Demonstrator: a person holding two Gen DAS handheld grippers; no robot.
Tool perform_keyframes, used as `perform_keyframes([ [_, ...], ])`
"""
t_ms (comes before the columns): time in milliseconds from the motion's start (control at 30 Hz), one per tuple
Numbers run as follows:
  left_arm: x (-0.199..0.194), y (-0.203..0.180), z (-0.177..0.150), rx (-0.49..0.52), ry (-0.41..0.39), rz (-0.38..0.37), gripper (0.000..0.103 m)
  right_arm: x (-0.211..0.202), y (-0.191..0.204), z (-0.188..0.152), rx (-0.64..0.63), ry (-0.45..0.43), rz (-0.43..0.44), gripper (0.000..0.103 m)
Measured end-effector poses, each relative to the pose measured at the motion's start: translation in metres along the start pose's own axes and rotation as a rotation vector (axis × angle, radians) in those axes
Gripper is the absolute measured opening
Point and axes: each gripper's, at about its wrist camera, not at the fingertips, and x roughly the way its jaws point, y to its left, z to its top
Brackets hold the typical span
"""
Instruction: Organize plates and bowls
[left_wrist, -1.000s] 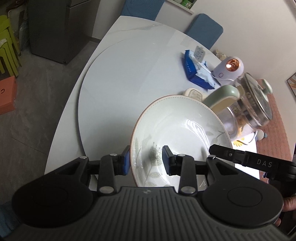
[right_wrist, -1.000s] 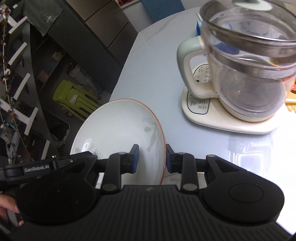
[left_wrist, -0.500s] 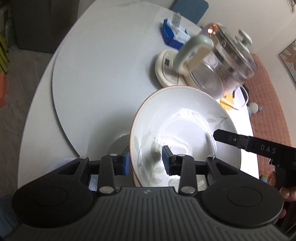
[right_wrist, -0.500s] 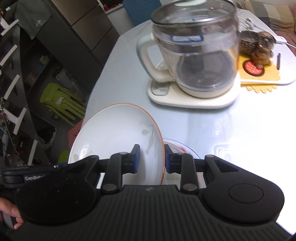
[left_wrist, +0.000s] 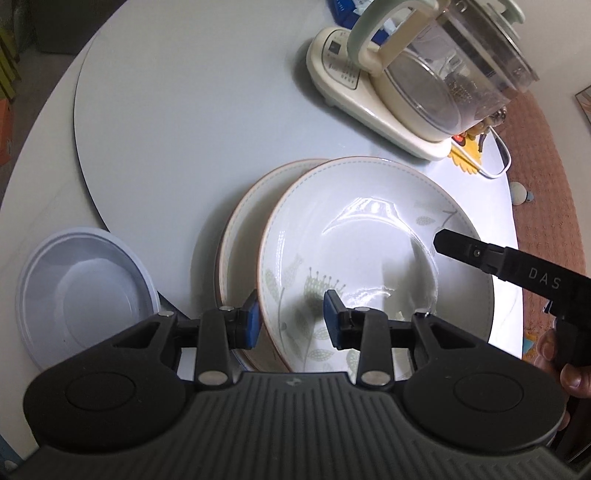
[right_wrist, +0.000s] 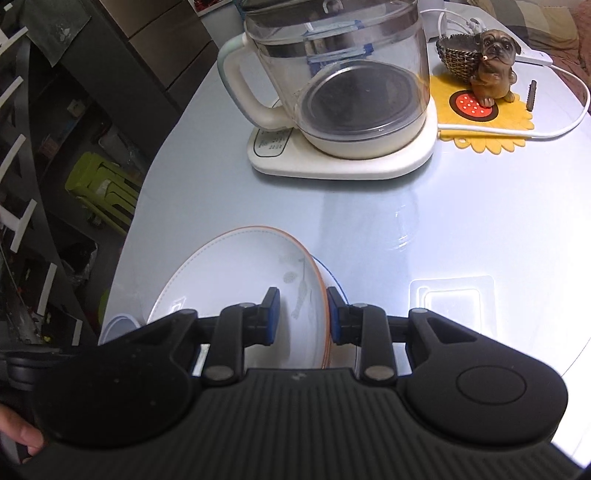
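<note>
A white floral plate with an orange rim (left_wrist: 369, 236) is held by both grippers. My left gripper (left_wrist: 291, 325) is shut on its near rim. My right gripper (right_wrist: 301, 315) is shut on the opposite rim of the same plate (right_wrist: 236, 273). The plate sits just above a second, similar plate (left_wrist: 243, 221) on the table, offset to the right of it. A small pale blue plastic plate (left_wrist: 81, 295) lies on the table to the left. The other gripper's black body (left_wrist: 517, 269) reaches over the held plate's right edge.
A glass electric kettle on a cream base (right_wrist: 332, 92) stands beyond the plates. A dog figurine with a basket (right_wrist: 487, 66) sits on a yellow mat with a white cable. The round table edge (left_wrist: 44, 122) curves at left; dark shelving and green stools lie beyond.
Both grippers have carried the floral plate down and toward the near table edge. A second plate and the blue plastic plate have come into view beneath and beside it.
</note>
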Motion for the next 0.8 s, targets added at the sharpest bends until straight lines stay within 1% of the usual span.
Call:
perform_keyframes([
  [200,0.010,-0.002,0.001,0.004,0.023,0.025,0.040,0.010,-0.003,0.000,-0.033,0.004,-0.008,0.030],
  [333,0.016,-0.007,0.006,0.010,0.034,0.042,0.040,0.014,-0.009,0.000,-0.024,0.011,0.004,0.030],
  [467,0.018,-0.008,0.006,0.014,0.049,0.059,0.040,0.017,-0.009,0.000,-0.027,0.015,0.012,0.030],
  [567,0.019,-0.008,0.008,0.001,0.056,0.058,0.040,0.019,-0.008,0.000,-0.035,0.016,0.009,0.030],
  [800,0.016,-0.009,0.011,-0.017,0.079,0.075,0.040,0.021,-0.005,0.001,-0.038,0.000,0.001,0.030],
])
